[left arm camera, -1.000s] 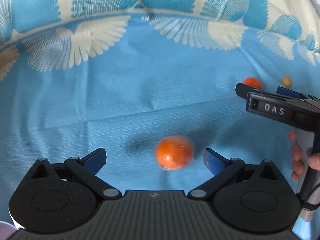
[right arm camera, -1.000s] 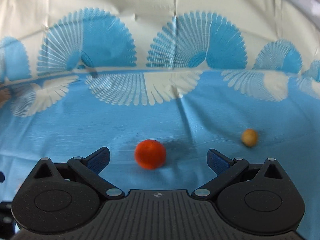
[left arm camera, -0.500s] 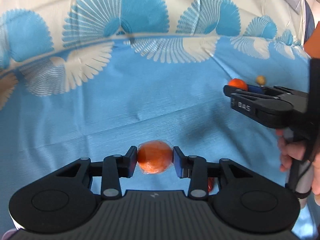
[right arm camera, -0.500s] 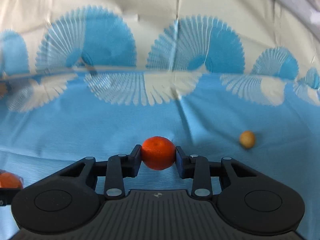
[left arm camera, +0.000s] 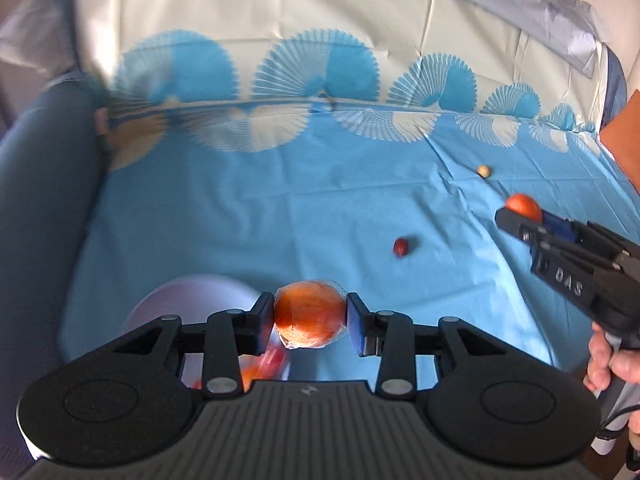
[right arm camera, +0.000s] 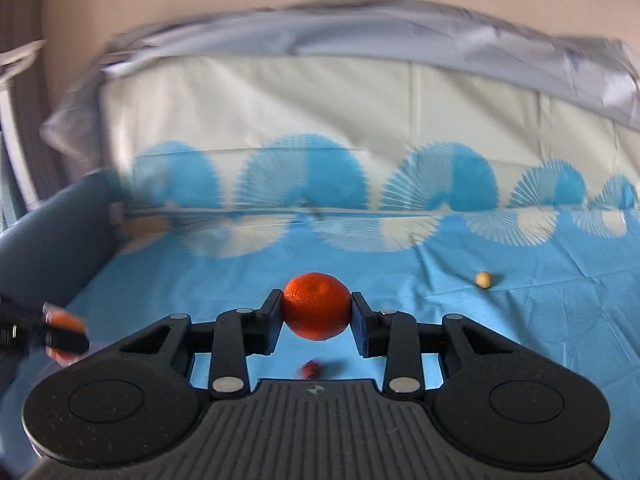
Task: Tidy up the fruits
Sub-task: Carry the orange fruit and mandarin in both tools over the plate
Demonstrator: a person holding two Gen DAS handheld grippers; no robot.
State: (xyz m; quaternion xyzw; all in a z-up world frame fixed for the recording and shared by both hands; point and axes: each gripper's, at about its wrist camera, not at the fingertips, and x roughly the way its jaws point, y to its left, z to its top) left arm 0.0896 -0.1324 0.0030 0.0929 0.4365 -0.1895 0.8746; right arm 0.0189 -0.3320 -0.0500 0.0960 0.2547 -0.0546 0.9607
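White bowl [left arm camera: 188, 300] low left, fruit inside | left gripper [left arm camera: 310, 322] pinching wrapped orange [left arm camera: 310, 316] just right of it (release only once over the rim) | right gripper [right arm camera: 316, 312] clamping tangerine [right arm camera: 316, 306] above blue cloth [left arm camera: 280, 208]; carry leftward next.

A blue fan-patterned cloth [left arm camera: 240, 220] covers the surface, bearing a small dark-red fruit [left arm camera: 401, 247], a pale round fruit [left arm camera: 483, 171] and a white bowl [left arm camera: 192, 300].

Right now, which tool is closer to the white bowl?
Left. The left tool holds a wrapped orange right by the bowl; the right tool, gripping its own orange, is far off to the side.
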